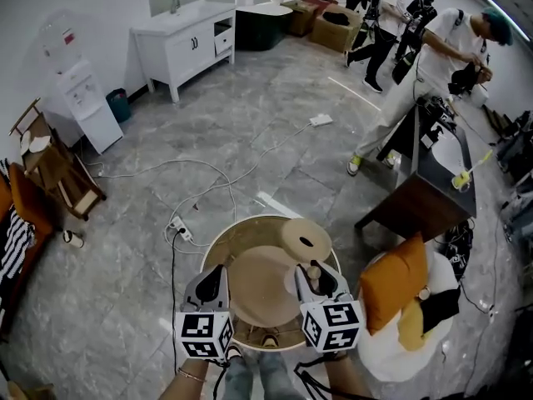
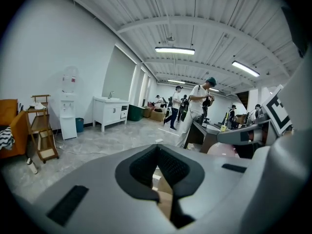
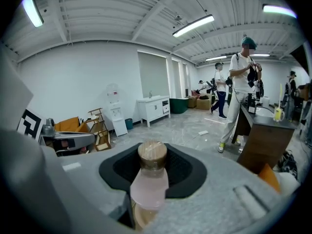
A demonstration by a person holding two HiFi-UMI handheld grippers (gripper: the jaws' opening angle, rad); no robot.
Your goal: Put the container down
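Two hand-held grippers in view, side by side over one round tabletop (image 1: 218, 244), both pointing forward and slightly down.

Left hand-held gripper (image 1: 213, 272): jaws nearly together with a thin gap. A tan sliver shows in that gap in the left gripper view. Can't tell if the pads clamp it or if it's just a surface seen beyond them.

Between the two grippers: one large round tan disc (image 1: 262, 290). Its left edge is just beside the left jaws and its right edge runs under the right jaws. Can't tell if either gripper touches it.

Right hand-held gripper (image 1: 316, 272): grasping the one container (image 3: 150, 182), with a pad on each side of its body. The body is pale pink and see-through, upright, and fills the gap between the pads. It has one wooden cap (image 3: 152, 155), which pokes up just past the fingertips. The container is above the tabletop and not set down.

Just ahead of the right gripper: one smaller wooden disc (image 1: 306, 240) lying near the tabletop's far rim, apart from the container.

Right of the right gripper, off the tabletop: one orange cushion (image 1: 393, 282).

Far ahead and to the right: at least three people (image 1: 454, 65) standing on the grey floor (image 1: 250, 132), well apart from both grippers.
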